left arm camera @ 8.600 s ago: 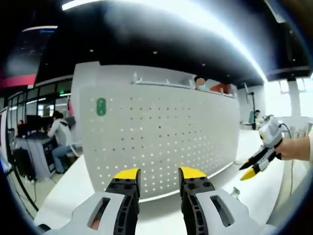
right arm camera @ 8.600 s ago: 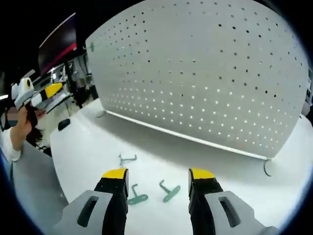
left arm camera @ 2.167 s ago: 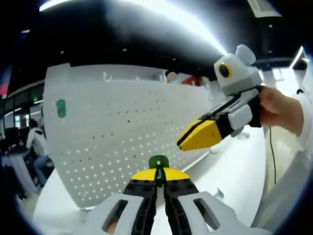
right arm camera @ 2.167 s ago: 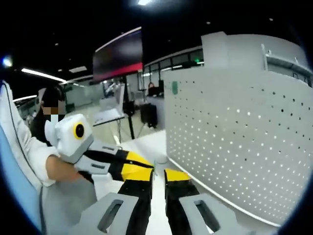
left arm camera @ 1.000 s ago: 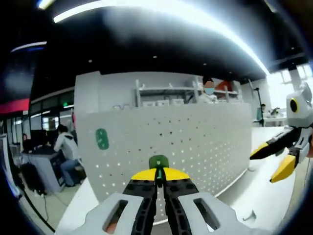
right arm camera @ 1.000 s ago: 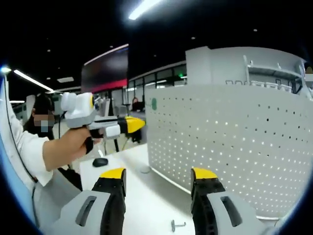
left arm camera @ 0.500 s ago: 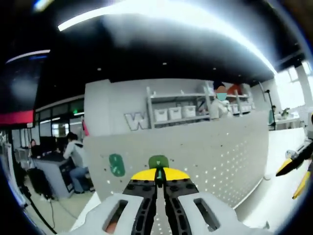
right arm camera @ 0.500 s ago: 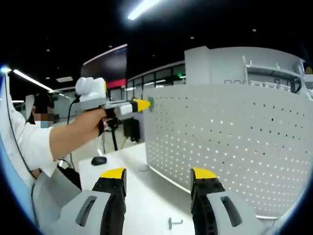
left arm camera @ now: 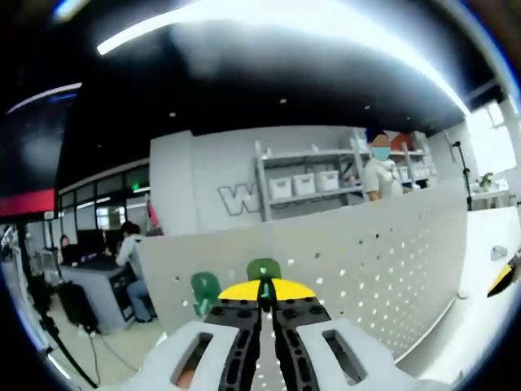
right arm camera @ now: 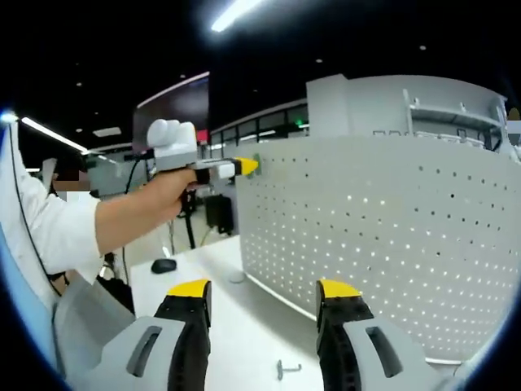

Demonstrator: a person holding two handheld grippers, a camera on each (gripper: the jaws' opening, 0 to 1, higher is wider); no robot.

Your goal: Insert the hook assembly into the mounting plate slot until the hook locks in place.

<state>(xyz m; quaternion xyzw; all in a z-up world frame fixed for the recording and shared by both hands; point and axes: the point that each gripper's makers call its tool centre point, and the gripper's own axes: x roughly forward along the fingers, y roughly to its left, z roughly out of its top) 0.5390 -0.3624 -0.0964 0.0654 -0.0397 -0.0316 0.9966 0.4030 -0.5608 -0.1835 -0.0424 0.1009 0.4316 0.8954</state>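
Observation:
My left gripper (left arm camera: 263, 287) is shut on a green hook (left arm camera: 264, 269), whose round head sticks up between the yellow tips. Just beyond it stands the white pegboard (left arm camera: 374, 269), with another green hook (left arm camera: 203, 287) mounted near its upper left corner. In the right gripper view a hand holds the left gripper (right arm camera: 244, 167) at the top left corner of the pegboard (right arm camera: 391, 244). My right gripper (right arm camera: 264, 293) stands open over the white table (right arm camera: 220, 326), with nothing between its jaws. Its yellow tip (left arm camera: 501, 281) shows at the far right of the left gripper view.
A small metal hook (right arm camera: 285, 368) lies on the table between my right jaws. A dark mouse (right arm camera: 163, 265) and a small round object (right arm camera: 236, 278) sit near the board's left foot. Behind the board are shelves with bins (left arm camera: 301, 186) and people at desks (left arm camera: 130, 261).
The left gripper, still shut on the green hook, has risen and closed in on the pegboard's top left corner beside the mounted green hook. The right gripper has stayed open and nearly still.

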